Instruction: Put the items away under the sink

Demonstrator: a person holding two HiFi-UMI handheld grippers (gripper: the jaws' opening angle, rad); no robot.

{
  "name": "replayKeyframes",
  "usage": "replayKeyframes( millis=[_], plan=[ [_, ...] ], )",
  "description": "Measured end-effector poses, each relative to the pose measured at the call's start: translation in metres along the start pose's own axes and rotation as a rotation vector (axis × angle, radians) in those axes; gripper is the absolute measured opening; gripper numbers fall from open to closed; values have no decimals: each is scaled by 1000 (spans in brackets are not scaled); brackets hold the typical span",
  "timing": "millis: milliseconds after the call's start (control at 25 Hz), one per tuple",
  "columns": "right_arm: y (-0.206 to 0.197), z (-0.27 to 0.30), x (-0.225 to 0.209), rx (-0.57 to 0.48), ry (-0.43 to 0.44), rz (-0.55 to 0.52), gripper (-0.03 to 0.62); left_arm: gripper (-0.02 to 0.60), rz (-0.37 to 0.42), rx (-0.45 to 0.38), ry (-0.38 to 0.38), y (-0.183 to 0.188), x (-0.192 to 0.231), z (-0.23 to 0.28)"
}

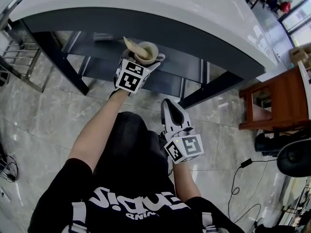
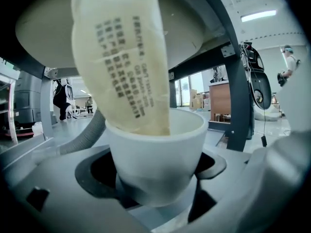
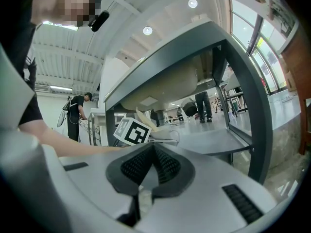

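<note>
1. Left gripper (image 1: 141, 62) is clamped on a white cup (image 1: 147, 51), one jaw on each side of the cup's lower wall in its own view. The arm is stretched out ahead of the person, under the edge of the sink counter (image 1: 146, 4).
2. The cup (image 2: 155, 154) stands upright in the jaws. A beige printed sachet (image 2: 121, 62) stands in it, with its long axis running up out of the mouth and leaning towards the person's left.
3. The dark shelf under the sink (image 1: 180, 64) lies straight ahead of the cup and a little below it. I cannot tell whether the cup's base touches it yet. The underside of the sink basin (image 2: 184, 28) hangs close above the sachet's top, so I judge headroom is what the placing turns on: go in low and keep the cup level.
4. Right gripper (image 1: 171, 106) has its jaws pressed together on nothing and is held near the person's body, well apart from the shelf (image 3: 214, 140). The left arm is clearly the nearer one.
</note>
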State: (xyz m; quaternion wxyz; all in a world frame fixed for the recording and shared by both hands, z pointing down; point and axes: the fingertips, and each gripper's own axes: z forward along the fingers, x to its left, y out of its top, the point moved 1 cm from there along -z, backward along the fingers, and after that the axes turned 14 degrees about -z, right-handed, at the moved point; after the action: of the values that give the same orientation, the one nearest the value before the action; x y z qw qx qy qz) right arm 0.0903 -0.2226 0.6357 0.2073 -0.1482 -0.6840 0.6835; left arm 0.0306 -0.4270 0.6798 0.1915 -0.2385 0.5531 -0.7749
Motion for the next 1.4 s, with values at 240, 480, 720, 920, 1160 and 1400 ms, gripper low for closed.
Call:
replayKeyframes(
  millis=[240,480,720,920,1160,1400],
  plan=[
    [-3,-2,-3,5,-4,8,18,465,-42,-22,30,1,3,2],
    [-4,-1,-2,7,-1,11,18,465,-52,-31,76,3,7,4],
    [-5,-1,-4,10,2,9,18,465,-62,-68,143,3,14,8],
    [-4,0,-6,5,-3,12,18,465,-76,-62,189,3,17,9],
    [-3,-1,-8,-1,-7,13,18,465,-76,-63,223,2,18,10],
    [-3,-2,-8,3,-8,15,18,465,-36,-85,238,1,16,10]
  ],
)
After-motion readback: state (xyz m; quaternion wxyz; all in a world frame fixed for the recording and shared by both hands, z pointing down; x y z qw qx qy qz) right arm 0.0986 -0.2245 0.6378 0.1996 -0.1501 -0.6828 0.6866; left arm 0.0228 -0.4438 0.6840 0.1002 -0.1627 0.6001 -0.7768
